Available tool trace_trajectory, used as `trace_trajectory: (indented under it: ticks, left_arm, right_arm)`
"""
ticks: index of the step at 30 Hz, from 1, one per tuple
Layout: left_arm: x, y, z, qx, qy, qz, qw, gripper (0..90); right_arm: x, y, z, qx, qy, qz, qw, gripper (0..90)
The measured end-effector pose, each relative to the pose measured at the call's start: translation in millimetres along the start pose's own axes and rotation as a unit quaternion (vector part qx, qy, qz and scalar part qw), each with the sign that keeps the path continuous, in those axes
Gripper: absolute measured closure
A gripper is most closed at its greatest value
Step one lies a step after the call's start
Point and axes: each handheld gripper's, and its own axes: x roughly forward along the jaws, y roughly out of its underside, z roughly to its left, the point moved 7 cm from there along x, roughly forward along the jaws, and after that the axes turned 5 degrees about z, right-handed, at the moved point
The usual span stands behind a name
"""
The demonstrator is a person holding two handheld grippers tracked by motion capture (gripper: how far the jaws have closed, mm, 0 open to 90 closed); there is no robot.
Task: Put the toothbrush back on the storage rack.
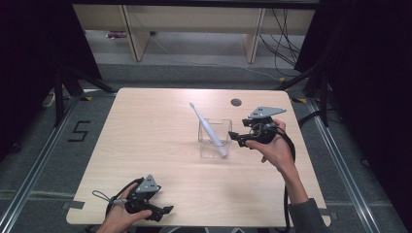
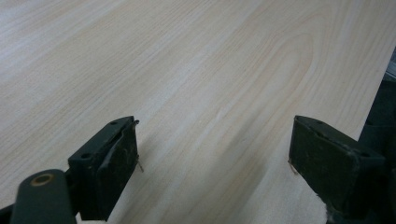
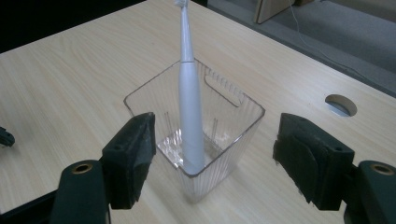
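A white electric toothbrush [image 1: 208, 128] leans in a clear square plastic container [image 1: 214, 138] at the table's middle right; its head sticks out over the far left rim. In the right gripper view the toothbrush [image 3: 190, 102] stands in the container [image 3: 233, 121], its base at the near corner. My right gripper [image 1: 235, 139] sits just right of the container, open, jaws on either side of its near corner [image 3: 212, 154] with nothing held. My left gripper [image 1: 167, 210] rests open at the table's front left edge, over bare wood [image 2: 215, 154].
A round cable hole [image 1: 236, 102] lies in the tabletop behind the container. The light wood table [image 1: 145, 141] has wide bare room on its left half. Beyond it are floor, desk legs and cables.
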Motion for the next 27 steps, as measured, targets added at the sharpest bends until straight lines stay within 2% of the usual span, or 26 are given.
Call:
trace_trajectory:
  ticks: [3, 5, 6, 8, 10, 14, 15, 16, 17, 19, 21, 23, 24, 25, 27]
  left_arm:
    - [0.5, 0.3, -0.6, -0.006, 0.001, 0.0, 1.0, 15.0]
    - [0.0, 0.1, 0.2, 0.001, 0.0, 0.0, 1.0, 15.0]
    - [0.0, 0.1, 0.2, 0.0, 0.0, 0.0, 1.0, 15.0]
    - [0.0, 0.1, 0.3, 0.0, -0.001, 0.0, 1.0, 15.0]
    - [0.1, 0.2, -0.5, -0.002, 0.0, 0.0, 1.0, 15.0]
    - [-0.2, -0.1, 0.1, 0.001, -0.001, 0.0, 1.0, 15.0]
    - [-0.1, 0.0, -0.1, 0.001, 0.0, 0.0, 1.0, 15.0]
    - [0.3, 0.2, -0.6, -0.004, 0.001, 0.0, 1.0, 15.0]
    - [-0.1, 0.0, -0.2, 0.002, 0.0, 0.0, 1.0, 15.0]
    - [0.2, 0.0, -0.5, -0.004, 0.0, -0.001, 1.0, 15.0]
    - [-0.2, -0.1, 0.1, 0.001, -0.001, 0.0, 1.0, 15.0]
    - [-0.3, -0.1, -0.9, -0.002, 0.001, -0.002, 1.0, 15.0]
    - [-0.3, -0.1, -0.9, -0.002, 0.001, -0.002, 1.0, 15.0]
    - [-0.2, 0.0, -0.8, -0.002, 0.0, -0.001, 1.0, 15.0]
    - [-0.3, -0.2, -0.8, 0.001, 0.001, -0.001, 1.0, 15.0]
  right_arm:
    - [-0.5, 3.3, 0.2, -0.005, 0.0, -0.001, 1.0, 29.1]
    - [0.2, 4.9, -0.3, -0.016, -0.004, -0.004, 0.9999, 28.9]
    - [-0.8, 6.8, 0.6, -0.01, -0.001, -0.001, 0.9999, 28.8]
    - [-1.7, 8.1, -0.4, -0.017, -0.001, 0.002, 0.9999, 28.8]
    - [-3.2, 12.2, 0.3, -0.008, -0.001, 0.004, 1.0, 28.6]
    - [-5.6, 16.2, -2.3, -0.021, 0.003, 0.002, 0.9998, 28.0]
    - [-6.5, 18.5, 0.4, 0.001, 0.002, 0.005, 1.0, 28.0]
    - [-6.7, 18.9, -1.4, -0.013, 0.001, 0.002, 0.9999, 28.0]
    - [-7.7, 20.6, -1.2, -0.011, 0.003, 0.006, 0.9999, 28.1]
    - [-8.7, 22.0, -0.7, -0.009, 0.004, -0.001, 1.0, 28.1]
    - [-10.7, 24.0, -1.9, -0.017, 0.004, 0.001, 0.9999, 28.1]
    - [-12.2, 26.4, -2.0, -0.023, 0.002, -0.001, 0.9997, 28.1]
    - [-12.6, 27.8, -0.1, -0.012, 0.0, -0.001, 0.9999, 28.1]
    - [-13.1, 28.9, -0.9, -0.019, 0.0, 0.0, 0.9998, 28.1]
    - [-14.5, 31.3, -0.7, -0.017, 0.003, 0.0, 0.9999, 28.1]
